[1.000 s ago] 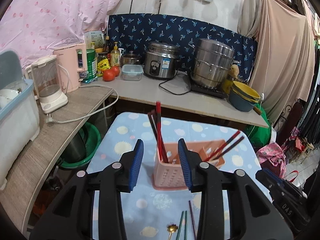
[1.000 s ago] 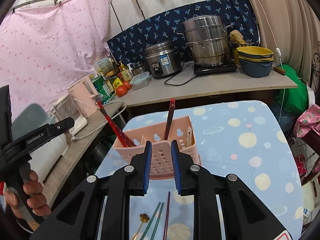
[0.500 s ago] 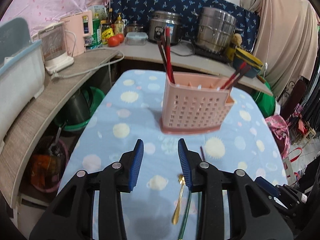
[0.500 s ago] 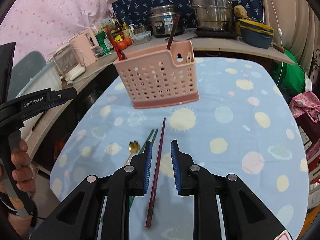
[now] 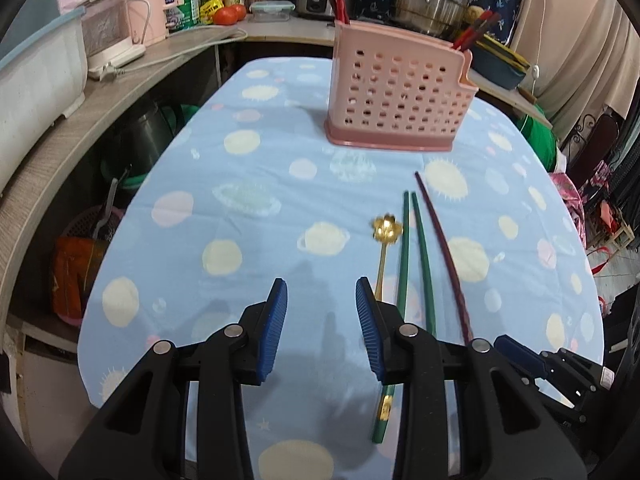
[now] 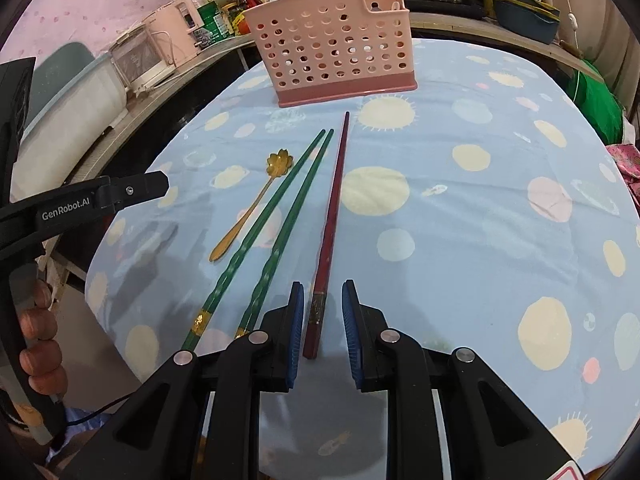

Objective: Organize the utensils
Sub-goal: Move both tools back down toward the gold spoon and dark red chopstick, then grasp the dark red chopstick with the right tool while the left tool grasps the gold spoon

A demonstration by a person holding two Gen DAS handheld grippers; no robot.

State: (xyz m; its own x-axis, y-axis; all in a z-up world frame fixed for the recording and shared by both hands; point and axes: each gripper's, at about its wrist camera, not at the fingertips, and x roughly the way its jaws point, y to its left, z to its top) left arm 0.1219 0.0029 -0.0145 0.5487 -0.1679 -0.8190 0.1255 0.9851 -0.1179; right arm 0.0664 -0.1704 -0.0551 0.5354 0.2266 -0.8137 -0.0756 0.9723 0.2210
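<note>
Two black handheld grippers with blue pads

The left gripper (image 5: 321, 328) and right gripper (image 6: 322, 330) have black angular arms, ribbed blue pads (image 5: 273, 330) and silver round screws; white "GenRobot.AI" lettering marks the left one's side.

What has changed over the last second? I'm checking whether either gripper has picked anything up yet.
Both grippers have come down from the pink utensil holder toward the loose utensils. The right gripper now straddles the thick end of the dark red chopstick with its pads clear of it; the left gripper hangs over bare cloth beside the gold spoon. Nothing was gripped or released. The spoon, green chopsticks and holder haven't moved.
</note>
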